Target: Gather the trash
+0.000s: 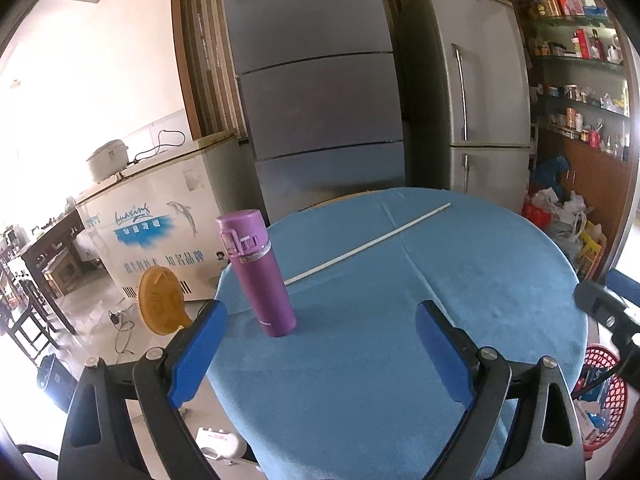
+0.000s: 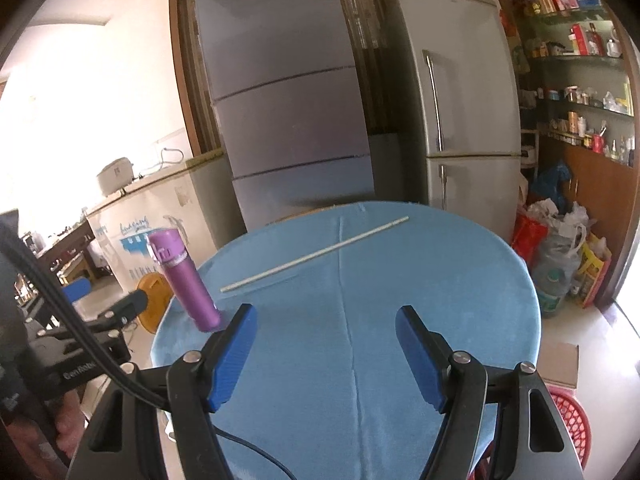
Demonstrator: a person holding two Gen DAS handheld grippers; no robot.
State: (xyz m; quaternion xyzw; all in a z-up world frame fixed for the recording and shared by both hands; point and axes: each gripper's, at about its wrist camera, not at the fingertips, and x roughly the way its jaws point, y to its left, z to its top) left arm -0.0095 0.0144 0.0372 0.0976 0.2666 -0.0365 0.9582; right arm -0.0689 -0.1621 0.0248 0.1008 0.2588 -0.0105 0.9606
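Left claw [image 1: 320, 336] is spread wide with nothing in it, smooth blue pads on black arms, and the right claw [image 2: 326, 340] is the same, gaping and holding nothing. Both hang over the near edge of the round counter [image 1: 500, 280], which has a soft blue fuzzy cloth on it. A thin white stick [image 1: 368, 244] lies flat past the counter's middle, toward its far side. A matte purple bottle [image 1: 256, 272] stands upright near the counter's left edge. A red mesh plastic basket [image 1: 604, 396] sits on the floor just right of the counter.

Black linkage arms, silver screws, blue ribbed pads [image 1: 198, 354], black cable [image 2: 60, 312], possibly bare skin lower left
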